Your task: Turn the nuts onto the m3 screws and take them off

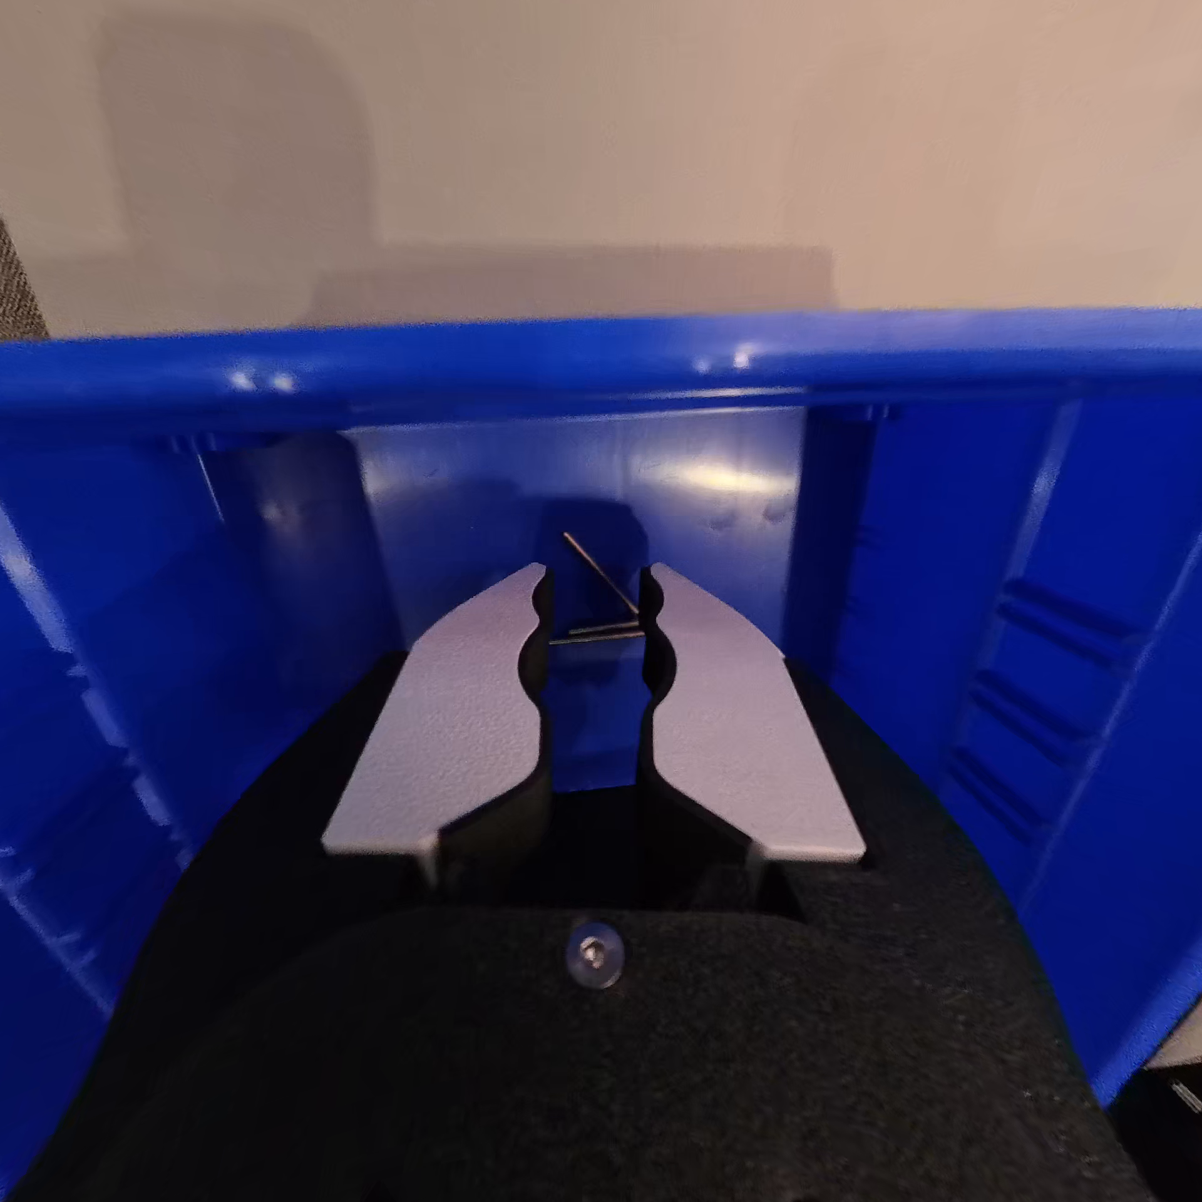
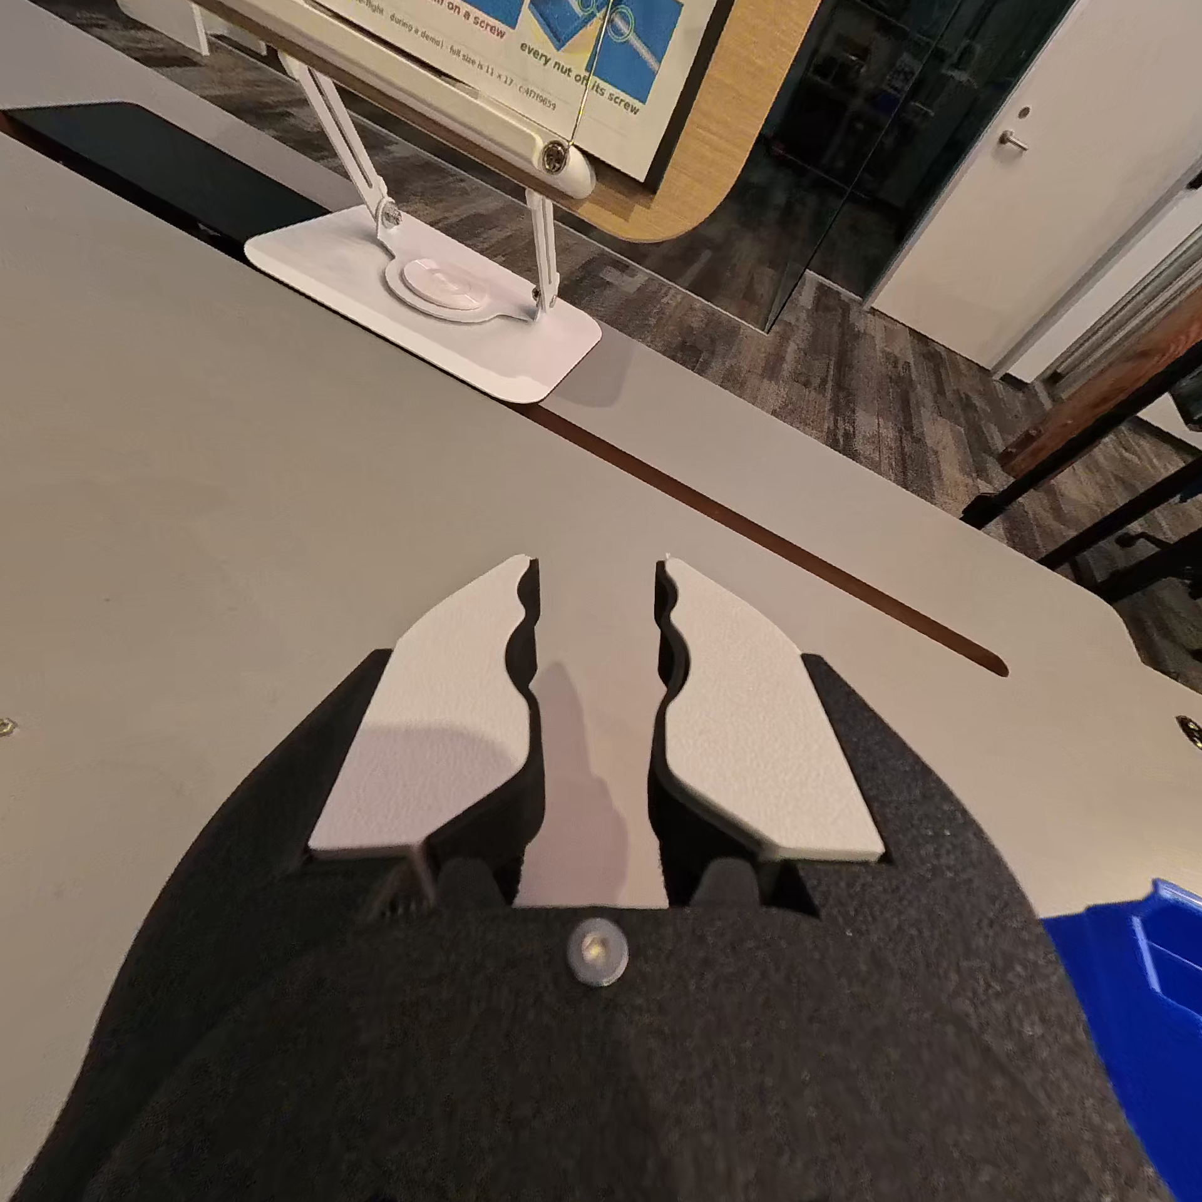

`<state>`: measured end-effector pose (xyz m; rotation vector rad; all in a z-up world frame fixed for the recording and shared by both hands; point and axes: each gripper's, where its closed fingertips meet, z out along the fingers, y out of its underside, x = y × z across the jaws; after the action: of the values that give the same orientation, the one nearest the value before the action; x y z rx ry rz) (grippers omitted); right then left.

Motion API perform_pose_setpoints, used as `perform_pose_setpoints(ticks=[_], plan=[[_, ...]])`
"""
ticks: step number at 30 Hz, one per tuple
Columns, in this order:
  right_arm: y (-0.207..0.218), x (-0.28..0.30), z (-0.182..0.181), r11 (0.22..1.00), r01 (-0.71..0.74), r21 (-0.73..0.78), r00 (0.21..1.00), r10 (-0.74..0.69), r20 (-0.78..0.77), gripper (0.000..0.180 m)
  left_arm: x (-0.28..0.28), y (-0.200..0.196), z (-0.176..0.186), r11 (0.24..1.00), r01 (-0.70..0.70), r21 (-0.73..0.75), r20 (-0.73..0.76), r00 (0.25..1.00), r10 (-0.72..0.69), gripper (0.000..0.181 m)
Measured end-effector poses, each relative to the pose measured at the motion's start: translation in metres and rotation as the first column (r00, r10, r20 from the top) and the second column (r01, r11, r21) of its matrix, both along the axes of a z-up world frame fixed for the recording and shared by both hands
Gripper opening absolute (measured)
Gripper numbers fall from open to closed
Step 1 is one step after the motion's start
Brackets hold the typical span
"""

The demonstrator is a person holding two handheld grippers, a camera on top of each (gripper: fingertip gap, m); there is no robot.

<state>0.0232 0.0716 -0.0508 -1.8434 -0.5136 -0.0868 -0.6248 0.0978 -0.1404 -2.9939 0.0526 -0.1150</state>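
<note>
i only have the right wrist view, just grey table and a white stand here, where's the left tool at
Observer: The left tool is down inside the blue bin, pointing at its back wall.
Operator: anything in there to grab
Observer: Yes, a few thin screws lie on the bin floor just beyond its tips; one leans up against the back wall.
Operator: is it holding one yet
Observer: No. Its fingers stand apart with nothing between them.
Operator: any nuts in the bin
Observer: None that I can make out in the left wrist view.
</note>
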Motion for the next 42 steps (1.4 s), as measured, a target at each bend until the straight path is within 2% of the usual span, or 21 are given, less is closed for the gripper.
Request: perform_pose_setpoints(ticks=[7,15,24,28,32,35,39,42], plan=[[-0.001,0.002,0.003,1.0,0.001,0.006,1.0,-0.001,-0.012,0.033,-0.002,-0.001,-0.005,1.0,-0.021,-0.016,-0.013,1.0,0.021,0.025],[-0.002,0.005,0.004,1.0,0.011,0.01,1.0,-0.011,-0.003,0.033,0.001,-0.005,-0.007,0.999,0.038,-0.024,-0.081,0.996,-0.04,0.004],[-0.002,0.005,0.005,1.0,0.008,0.012,1.0,-0.008,-0.022,0.033,0.002,-0.005,-0.006,0.999,0.048,-0.018,-0.072,0.996,-0.05,0.003],[-0.002,0.005,0.004,1.0,0.005,0.008,0.999,-0.005,-0.032,0.033,0.0,-0.002,0.002,0.996,0.073,0.044,-0.084,0.994,-0.069,0.003],[-0.001,0.003,0.003,1.0,-0.003,0.006,0.999,0.003,-0.038,0.033,-0.007,0.005,0.03,0.984,0.073,0.16,-0.084,0.995,-0.06,0.003],[-0.001,-0.001,0.002,1.0,-0.014,0.004,0.999,0.014,-0.05,0.033,0.0,0.009,0.071,0.952,0.09,0.293,-0.048,0.996,-0.08,0.003],[-0.003,-0.015,0.008,0.998,-0.056,0.02,0.996,0.057,-0.064,0.033,0.047,0.004,0.142,0.857,0.174,0.486,0.015,0.978,-0.207,0.003],[-0.009,-0.04,0.018,0.988,-0.148,0.052,0.982,0.153,-0.11,0.033,0.111,-0.011,0.182,0.753,0.275,0.597,0.023,0.933,-0.358,0.003]])
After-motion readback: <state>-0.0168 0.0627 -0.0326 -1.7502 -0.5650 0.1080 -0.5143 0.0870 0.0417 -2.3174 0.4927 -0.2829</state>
